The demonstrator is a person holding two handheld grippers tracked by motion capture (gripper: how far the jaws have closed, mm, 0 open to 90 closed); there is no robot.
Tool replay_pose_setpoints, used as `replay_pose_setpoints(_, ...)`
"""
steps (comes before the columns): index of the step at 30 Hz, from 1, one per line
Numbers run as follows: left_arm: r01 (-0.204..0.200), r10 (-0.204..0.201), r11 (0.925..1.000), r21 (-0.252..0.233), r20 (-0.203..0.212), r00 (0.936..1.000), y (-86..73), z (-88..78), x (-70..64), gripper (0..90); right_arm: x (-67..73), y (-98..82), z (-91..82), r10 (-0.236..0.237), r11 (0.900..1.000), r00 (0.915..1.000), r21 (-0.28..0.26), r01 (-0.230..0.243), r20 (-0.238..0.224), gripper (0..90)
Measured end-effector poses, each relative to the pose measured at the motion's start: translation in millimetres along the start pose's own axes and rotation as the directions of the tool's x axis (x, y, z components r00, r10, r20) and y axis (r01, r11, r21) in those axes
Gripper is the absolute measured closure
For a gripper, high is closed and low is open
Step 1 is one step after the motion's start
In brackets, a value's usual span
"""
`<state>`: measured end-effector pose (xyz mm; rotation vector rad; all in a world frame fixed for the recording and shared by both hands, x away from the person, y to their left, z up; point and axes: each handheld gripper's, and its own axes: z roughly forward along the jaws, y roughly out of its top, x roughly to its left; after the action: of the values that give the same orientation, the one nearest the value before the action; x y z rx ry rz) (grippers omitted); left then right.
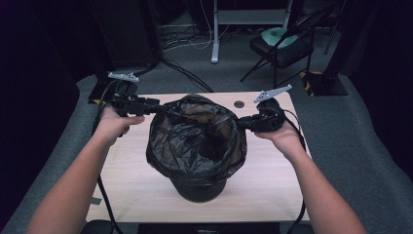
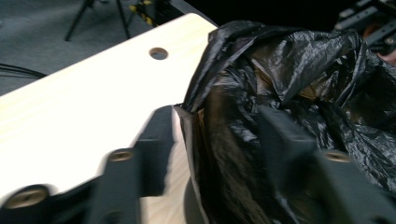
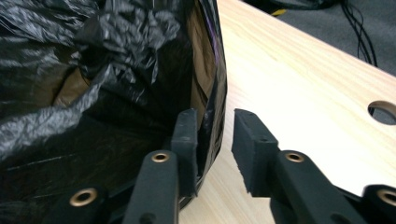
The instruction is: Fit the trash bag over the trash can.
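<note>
The left tongs (image 1: 158, 106) stand spread, one jaw inside the bag (image 1: 195, 141) and one outside; its edge lies between them, unpinched. The right tongs (image 1: 239, 122) are partly spread astride the opposite edge, the inner jaw touching the plastic. One bag lines one bin (image 1: 200, 190), standing mid-surface (image 1: 131, 180). Two tongs.

Dim room with dark edges; bright light falls on the pale table (image 1: 272, 170), and the left gripper view is motion-blurred.
</note>
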<state>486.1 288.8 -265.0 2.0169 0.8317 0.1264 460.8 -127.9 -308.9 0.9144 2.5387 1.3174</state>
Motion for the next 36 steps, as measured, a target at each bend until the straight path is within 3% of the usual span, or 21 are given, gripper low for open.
replay_pose_setpoints(3,-0.014,0.013,0.9999,0.003,0.019,0.9997,0.6,4.3,1.8,64.7,1.1,2.1,-3.2,-0.003,1.000,1.0000,-0.015,0.003,-0.002,69.1)
replay_pose_setpoints(6,-0.025,0.025,0.9997,-0.007,0.022,0.9994,0.3,4.4,2.3,76.0,4.1,3.5,-4.8,-0.022,1.000,0.9996,-0.015,0.022,-0.016,79.1)
replay_pose_setpoints(9,-0.031,0.031,0.9993,-0.022,-0.009,0.9995,0.5,2.6,2.5,84.5,6.1,4.8,-5.7,-0.043,0.999,0.9990,-0.020,0.043,-0.013,86.7)
replay_pose_setpoints(12,-0.028,0.028,0.9994,-0.020,-0.032,0.9991,0.0,1.0,5.6,89.3,5.9,6.2,-6.4,-0.047,0.999,0.9989,-0.023,0.047,0.008,88.7)
replay_pose_setpoints(16,-0.011,0.012,0.9998,0.017,-0.074,0.9972,-6.9,4.2,12.1,89.7,2.4,5.9,-3.6,-0.037,0.999,0.9992,-0.018,0.037,0.017,88.9)
replay_pose_setpoints(20,0.014,-0.011,0.9990,0.043,-0.071,0.9974,-19.9,10.5,18.4,89.7,1.7,2.2,5.3,-0.038,0.999,0.9990,0.008,0.038,0.022,88.9)
replay_pose_setpoints(24,0.042,-0.040,0.9984,0.039,-0.054,0.9977,-33.5,15.2,19.9,89.7,2.1,-5.1,19.3,-0.042,0.997,0.9989,0.065,0.041,0.022,89.0)
replay_pose_setpoints(29,0.022,-0.020,0.9992,0.035,-0.056,0.9982,-45.1,11.4,14.7,89.7,3.5,-17.8,29.5,-0.042,0.991,0.9989,0.131,0.039,0.021,89.1)
replay_pose_setpoints(36,0.008,-0.008,0.9999,0.006,-0.058,0.9983,-57.9,-1.0,5.5,89.5,5.1,-41.9,35.1,-0.020,0.986,0.9997,0.163,0.017,0.014,89.1)
